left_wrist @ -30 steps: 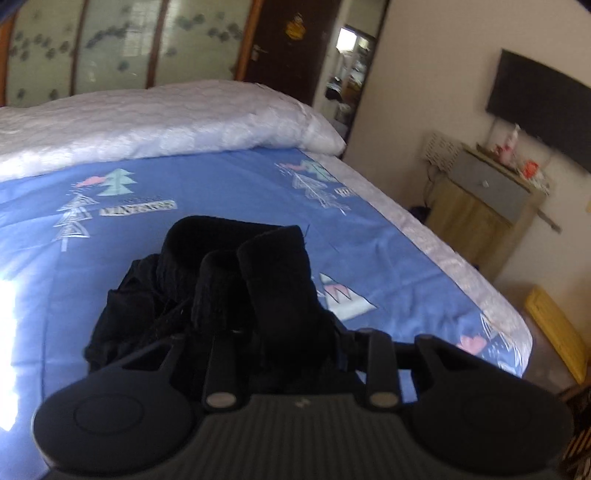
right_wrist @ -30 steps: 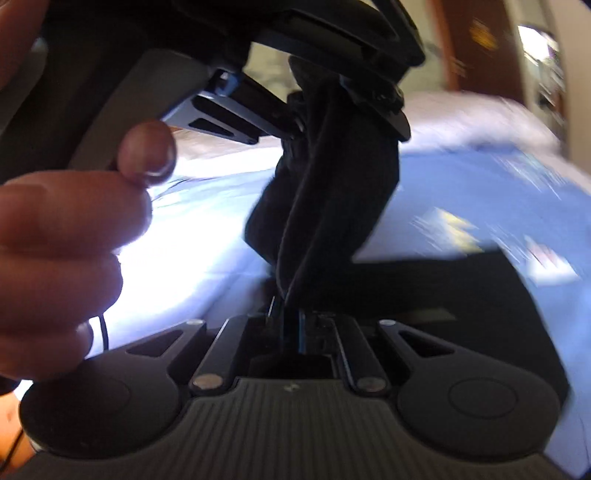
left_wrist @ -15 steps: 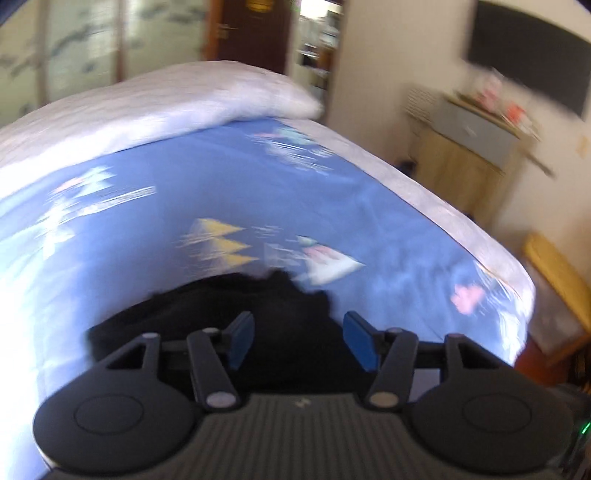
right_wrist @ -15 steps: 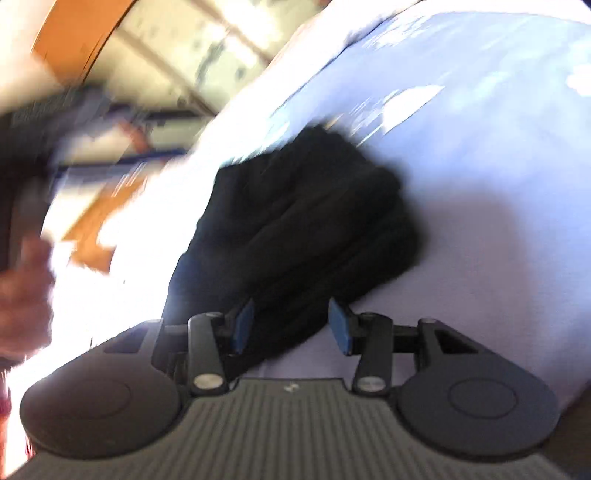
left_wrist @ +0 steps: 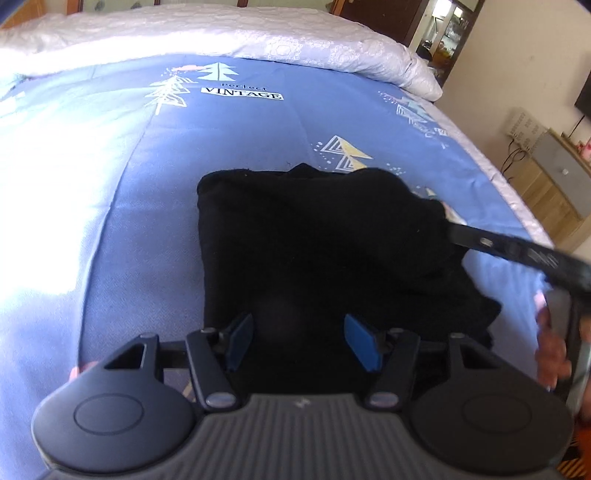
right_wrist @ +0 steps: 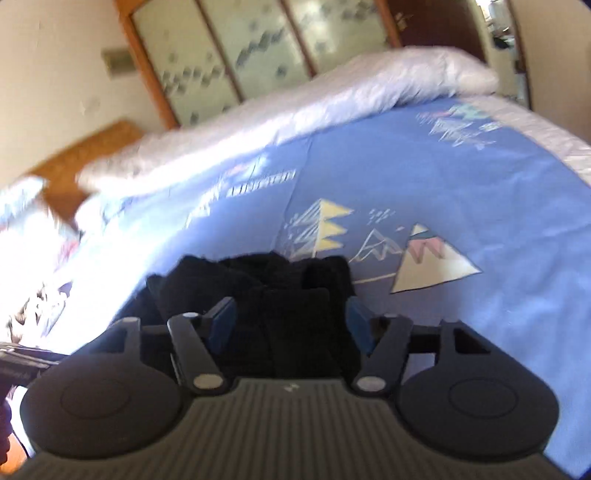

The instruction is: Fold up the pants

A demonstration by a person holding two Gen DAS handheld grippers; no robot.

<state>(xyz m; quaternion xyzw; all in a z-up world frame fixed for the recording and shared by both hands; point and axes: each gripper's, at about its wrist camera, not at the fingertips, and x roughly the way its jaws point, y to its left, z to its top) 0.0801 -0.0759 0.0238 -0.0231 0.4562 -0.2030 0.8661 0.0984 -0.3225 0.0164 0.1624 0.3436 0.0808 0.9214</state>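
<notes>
Black pants (left_wrist: 317, 243) lie folded in a compact bundle on the blue printed bedsheet (left_wrist: 229, 147), near the foot side of the bed, white quilt (left_wrist: 221, 33) bunched beyond. Left gripper (left_wrist: 299, 341): jaws spread, blue pads clear of the cloth, hanging just over the near edge of the bundle. Right gripper (right_wrist: 288, 325): jaws have just been opening, now spread wide; pants (right_wrist: 273, 291) sit in the gap but the pads do not press them. Right-wrist view is blurred.
</notes>
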